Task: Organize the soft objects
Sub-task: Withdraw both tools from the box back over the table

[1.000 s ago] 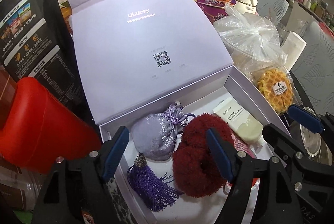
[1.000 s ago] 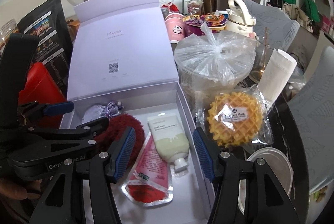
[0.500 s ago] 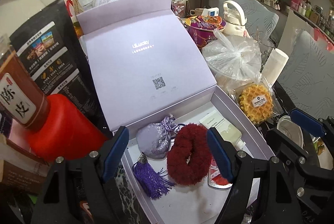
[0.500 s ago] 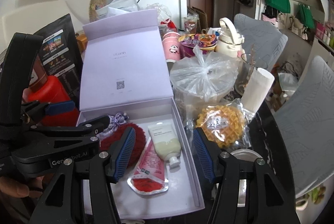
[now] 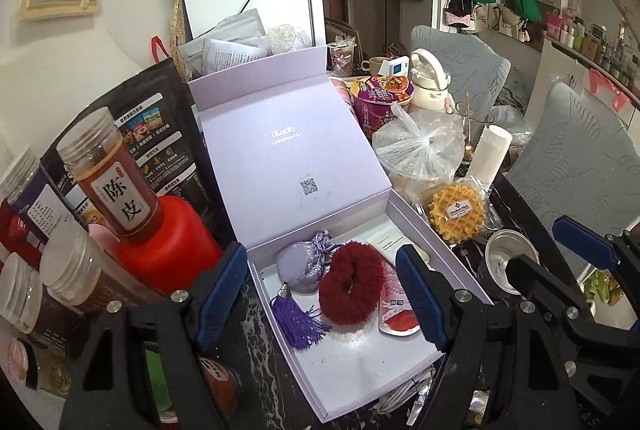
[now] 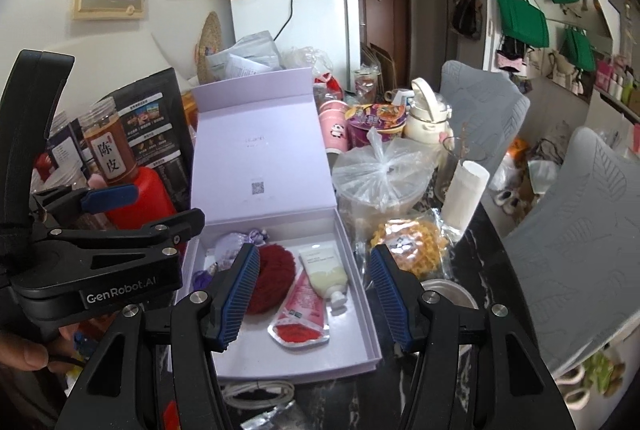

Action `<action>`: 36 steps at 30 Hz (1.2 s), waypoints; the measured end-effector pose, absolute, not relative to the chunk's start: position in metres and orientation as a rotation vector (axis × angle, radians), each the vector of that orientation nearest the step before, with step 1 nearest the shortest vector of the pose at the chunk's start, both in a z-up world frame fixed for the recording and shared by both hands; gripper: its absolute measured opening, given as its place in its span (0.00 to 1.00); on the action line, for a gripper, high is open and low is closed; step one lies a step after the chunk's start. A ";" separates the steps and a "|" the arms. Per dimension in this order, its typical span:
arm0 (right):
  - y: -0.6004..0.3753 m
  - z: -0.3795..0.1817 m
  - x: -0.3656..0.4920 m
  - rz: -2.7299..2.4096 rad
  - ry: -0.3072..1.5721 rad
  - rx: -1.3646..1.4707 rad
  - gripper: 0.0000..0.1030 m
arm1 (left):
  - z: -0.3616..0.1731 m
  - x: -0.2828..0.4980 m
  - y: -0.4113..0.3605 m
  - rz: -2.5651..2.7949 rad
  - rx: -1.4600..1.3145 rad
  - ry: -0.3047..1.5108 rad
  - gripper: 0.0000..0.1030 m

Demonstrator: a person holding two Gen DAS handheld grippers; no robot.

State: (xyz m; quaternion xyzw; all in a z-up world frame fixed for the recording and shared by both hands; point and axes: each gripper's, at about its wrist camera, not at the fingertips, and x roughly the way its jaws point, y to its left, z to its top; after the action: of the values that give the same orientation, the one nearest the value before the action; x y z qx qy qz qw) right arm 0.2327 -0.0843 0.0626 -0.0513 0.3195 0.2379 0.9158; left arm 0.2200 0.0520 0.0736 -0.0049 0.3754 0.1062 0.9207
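An open lavender box (image 5: 360, 358) holds a dark red fluffy scrunchie (image 5: 352, 286), a lavender sachet (image 5: 302, 268) with a purple tassel (image 5: 298, 314), a cream tube (image 5: 394, 244) and a red pouch (image 5: 396, 310). My left gripper (image 5: 322, 296) hovers above the box, open and empty. In the right wrist view the same box (image 6: 288, 358) shows the scrunchie (image 6: 276, 282), tube (image 6: 324, 270) and pouch (image 6: 302, 314). Above them my right gripper (image 6: 314, 294) is open, holding nothing. The left gripper (image 6: 140, 209) appears at that view's left.
A wrapped waffle (image 5: 456, 209), a tied plastic bag (image 5: 420, 149) and a metal tin (image 5: 508, 262) crowd the box's right side. A red container (image 5: 168, 242) with jars and a black bag stands left. A white cable (image 6: 256, 388) lies before the box.
Both grippers have risen and drawn back from the box, so it looks smaller and more of the room shows. The things in the box have not moved.
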 end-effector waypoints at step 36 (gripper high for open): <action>-0.151 0.093 0.086 0.457 0.494 -0.064 0.78 | 0.100 0.091 -0.005 0.144 0.026 0.665 0.75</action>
State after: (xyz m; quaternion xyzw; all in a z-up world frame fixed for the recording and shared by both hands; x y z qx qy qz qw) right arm 0.0858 -0.1510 0.0934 -0.0315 0.2421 0.2240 0.9435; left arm 0.0907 -0.0047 0.1000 0.0125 0.3261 0.0704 0.9426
